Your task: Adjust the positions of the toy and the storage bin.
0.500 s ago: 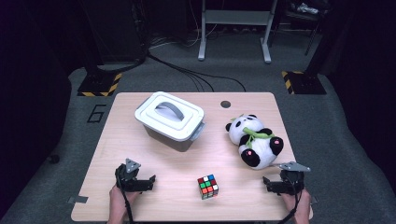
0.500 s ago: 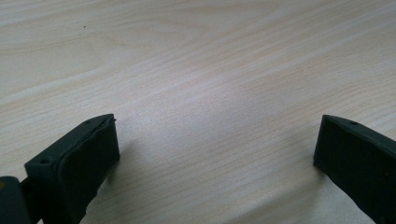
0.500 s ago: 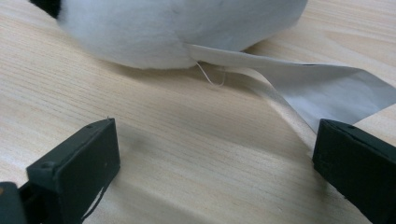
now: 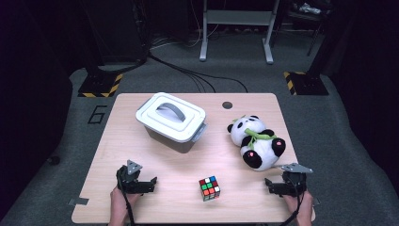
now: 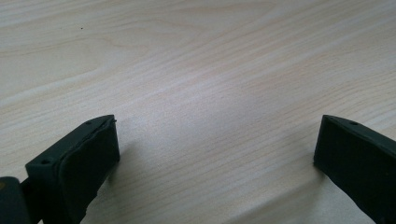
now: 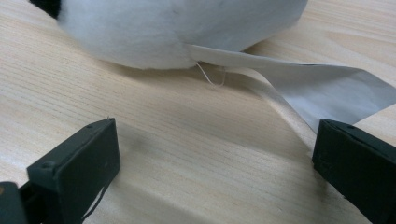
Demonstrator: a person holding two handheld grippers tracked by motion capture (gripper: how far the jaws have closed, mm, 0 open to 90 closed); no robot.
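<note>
Two grippers sit low at the near edge of the table (image 4: 155,155), both w/ jaws spread wide and nothing between them. Our left gripper (image 4: 149,182) rests at the near-left; in the left gripper view we see bare light wood grain between its jaws. Our right gripper (image 4: 269,183) rests at the near-right, just beside the plush panda (image 4: 254,141), which lies on its back on the right half of the table. In the right gripper view we see the panda's white belly close ahead, not touching the jaws, w/ its sewn-in label (image 6: 322,84) trailing flat on the wood toward one jaw. Between our grippers, a bit nearer the middle, stands the puzzle cube (image 4: 209,188), apart from both. Farther back, left of the panda, sits the grey lidded bin (image 4: 171,121), handle on top, lid on.
</note>
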